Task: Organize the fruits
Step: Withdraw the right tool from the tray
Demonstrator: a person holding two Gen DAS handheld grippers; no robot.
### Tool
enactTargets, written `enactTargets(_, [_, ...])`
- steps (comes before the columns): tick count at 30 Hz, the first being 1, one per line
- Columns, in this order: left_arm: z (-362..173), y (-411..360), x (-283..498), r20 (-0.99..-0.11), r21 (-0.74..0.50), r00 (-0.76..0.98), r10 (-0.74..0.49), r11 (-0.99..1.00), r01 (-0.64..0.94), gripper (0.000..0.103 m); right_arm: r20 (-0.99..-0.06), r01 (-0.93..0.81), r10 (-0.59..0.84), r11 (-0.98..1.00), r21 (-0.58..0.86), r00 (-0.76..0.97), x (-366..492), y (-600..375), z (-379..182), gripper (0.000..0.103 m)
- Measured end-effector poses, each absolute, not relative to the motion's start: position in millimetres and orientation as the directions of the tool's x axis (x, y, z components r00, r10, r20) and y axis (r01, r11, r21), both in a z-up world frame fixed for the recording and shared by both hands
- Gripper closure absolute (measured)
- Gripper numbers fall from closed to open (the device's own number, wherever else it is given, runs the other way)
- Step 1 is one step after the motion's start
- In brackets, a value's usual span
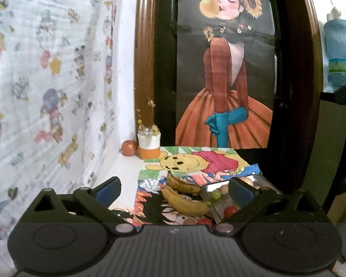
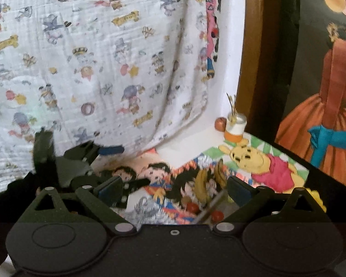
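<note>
Left gripper (image 1: pixel 175 190): jaws spread wide, holding nothing, above the fruit.
Right gripper (image 2: pixel 175 188): wide open, empty.
Bananas (image 1: pixel 184 200): two, stacked on cartoon drawings (image 1: pixel 196 161), beside a metal tray (image 1: pixel 219 210).
Tray: holds a green grape (image 1: pixel 215 194) and red tomato (image 1: pixel 230 211).
Back corner: apple (image 1: pixel 129 148) beside a cup (image 1: pixel 149 144).

Soft, even indoor light, no harsh shadows; strong fisheye bowing with dark vignetted corners; right-wrist view motion-blurred, left-wrist view sharper, mildly soft throughout.
</note>
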State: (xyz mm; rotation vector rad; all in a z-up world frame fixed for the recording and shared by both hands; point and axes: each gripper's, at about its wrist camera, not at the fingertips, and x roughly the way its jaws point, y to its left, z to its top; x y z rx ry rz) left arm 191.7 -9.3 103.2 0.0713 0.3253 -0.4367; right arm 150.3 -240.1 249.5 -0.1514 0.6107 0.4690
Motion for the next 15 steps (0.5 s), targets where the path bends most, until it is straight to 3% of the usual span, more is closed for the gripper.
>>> enactTargets(8, [97, -6, 204, -0.348, -0.005, 0.859, -0.375, 0.917, 0.398, 0.000, -0.587, -0.448, 0.360, 0.894, -0.005, 0.725, 238, -226, 232, 0.006])
enactTargets(15, [59, -14, 235, -0.419, -0.010, 0.825, -0.380, 0.910, 0.414, 0.000, -0.619, -0.445, 0.318, 0.894, -0.058, 0.718, 315, -235, 164, 0.006])
